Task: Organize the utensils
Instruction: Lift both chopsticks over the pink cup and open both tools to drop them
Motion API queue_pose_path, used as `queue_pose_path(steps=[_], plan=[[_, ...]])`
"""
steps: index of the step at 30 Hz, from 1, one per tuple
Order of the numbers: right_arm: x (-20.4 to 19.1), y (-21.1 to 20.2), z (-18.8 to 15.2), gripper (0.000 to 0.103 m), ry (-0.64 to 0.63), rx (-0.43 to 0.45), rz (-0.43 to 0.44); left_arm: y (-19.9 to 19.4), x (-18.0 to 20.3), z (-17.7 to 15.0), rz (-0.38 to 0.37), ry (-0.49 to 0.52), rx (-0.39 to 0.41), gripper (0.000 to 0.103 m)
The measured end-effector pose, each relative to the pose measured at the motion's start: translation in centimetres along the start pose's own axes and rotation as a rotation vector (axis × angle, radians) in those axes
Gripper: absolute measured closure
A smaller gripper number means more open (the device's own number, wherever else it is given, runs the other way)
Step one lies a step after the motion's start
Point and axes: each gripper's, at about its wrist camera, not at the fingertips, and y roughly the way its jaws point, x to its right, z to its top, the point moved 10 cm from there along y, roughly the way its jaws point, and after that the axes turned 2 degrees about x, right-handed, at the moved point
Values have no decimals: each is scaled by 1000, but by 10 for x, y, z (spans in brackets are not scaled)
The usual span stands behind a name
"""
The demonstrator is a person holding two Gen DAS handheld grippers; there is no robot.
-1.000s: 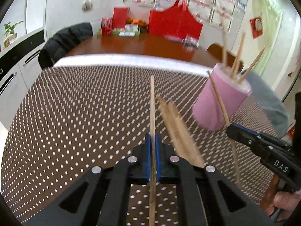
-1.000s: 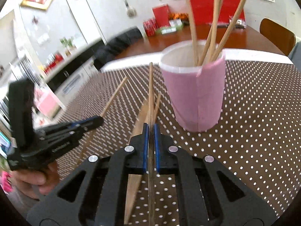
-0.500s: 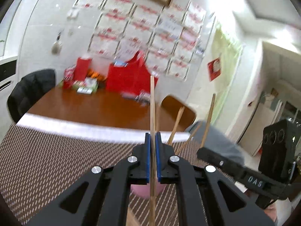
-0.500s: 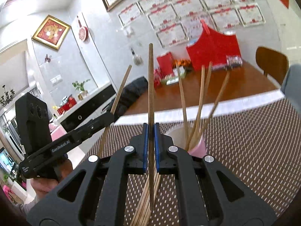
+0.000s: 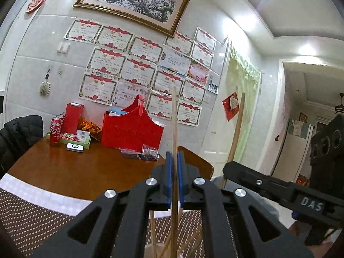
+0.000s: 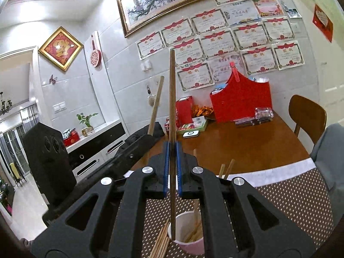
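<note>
I am holding both tongs high above the pink cup (image 6: 190, 239), where a second ago they were low over the dotted table (image 6: 301, 197). My left tongs (image 5: 174, 178) are pinching a pale chopstick (image 5: 174, 118) upright; my right tongs (image 6: 171, 167) are clamping a darker chopstick (image 6: 172, 99), its lower tip now hanging inside the cup's rim. More chopsticks (image 6: 160, 243) are lying just left of the cup.

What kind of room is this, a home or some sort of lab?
Most likely a home dining room: a wooden dining table with a chair, award certificates across the tiled wall, and a framed blossom painting.
</note>
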Motion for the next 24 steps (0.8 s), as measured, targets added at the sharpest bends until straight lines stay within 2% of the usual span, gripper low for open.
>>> queue_pose_path(steps=[9,16,18,19,20,21,22,24], plan=[[28,32,-14,97,15,-39,-26,41,-21,-32,42,-22,-26,98],[39,43,-36,96,33,-85,-36,49,-32,-61,62,-19,-77,97],[41,43,-41,95,38,-102,-39,46,-33,-65,64,-11,-88,93],[42,42,-42,93,43,-105,-40,45,-34,-66,69,-6,-92,76],[44,40,-43,76,52,-104,-43,41,-35,-66,77,-2,-93,69],[46,37,-42,34,61,-98,-49,38,-35,-65,78,-2,-86,68],[48,33,-41,19,67,-84,-60,35,-35,-63,80,2,-85,67],[49,24,-36,15,71,-43,-72,25,-35,-60,91,19,-83,59]])
